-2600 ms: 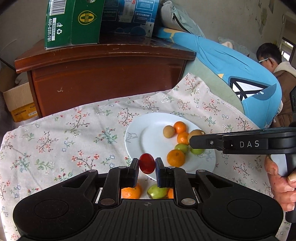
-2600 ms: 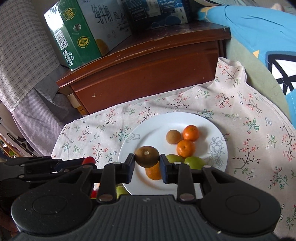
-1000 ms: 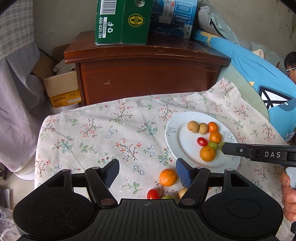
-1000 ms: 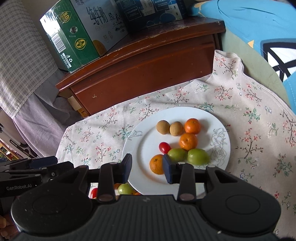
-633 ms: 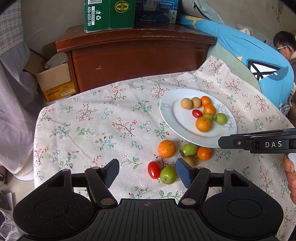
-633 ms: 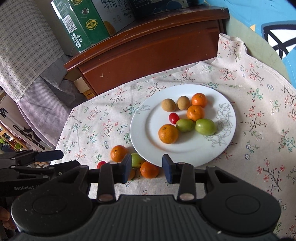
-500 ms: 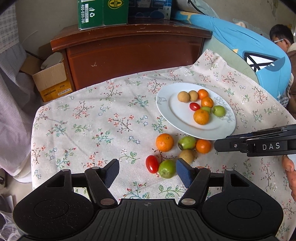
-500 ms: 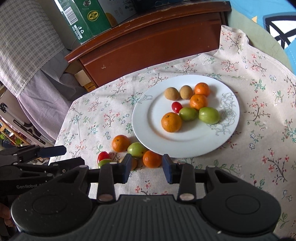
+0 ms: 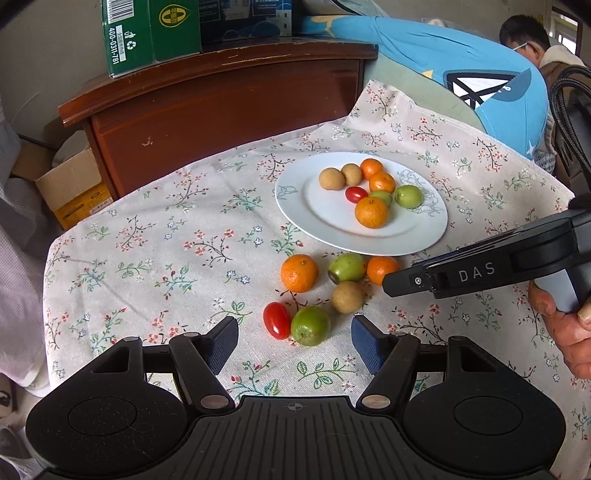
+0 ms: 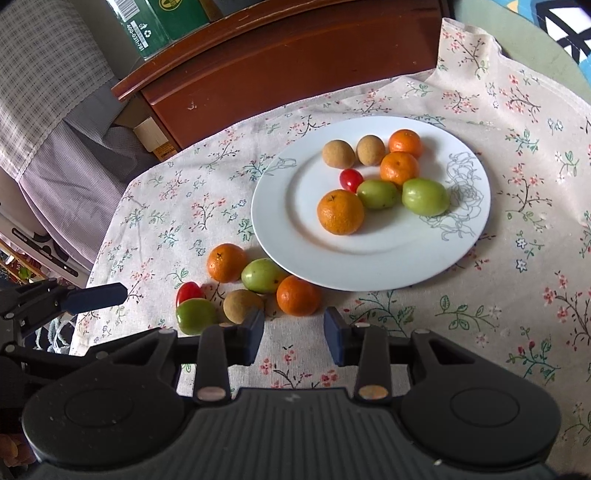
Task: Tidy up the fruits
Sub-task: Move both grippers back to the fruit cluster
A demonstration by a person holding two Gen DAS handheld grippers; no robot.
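Observation:
A white plate on the flowered cloth holds several fruits: oranges, green ones, brown ones and a tomato. In front of it lie loose fruits: a tomato, a green fruit, a brown one, two oranges and another green fruit. My left gripper is open and empty, with the tomato and green fruit just ahead of its fingers. My right gripper is open with a narrower gap, empty, right behind an orange.
A dark wooden cabinet with a green carton stands behind the table. A cardboard box sits on the floor at left. A blue cushion and a person are at far right. The cloth drapes over the table's edges.
Earlier the left gripper held a tomato and the right a brown fruit; both now lie on the plate. Both grippers have since sunk toward the loose fruits, and the left one rolled.

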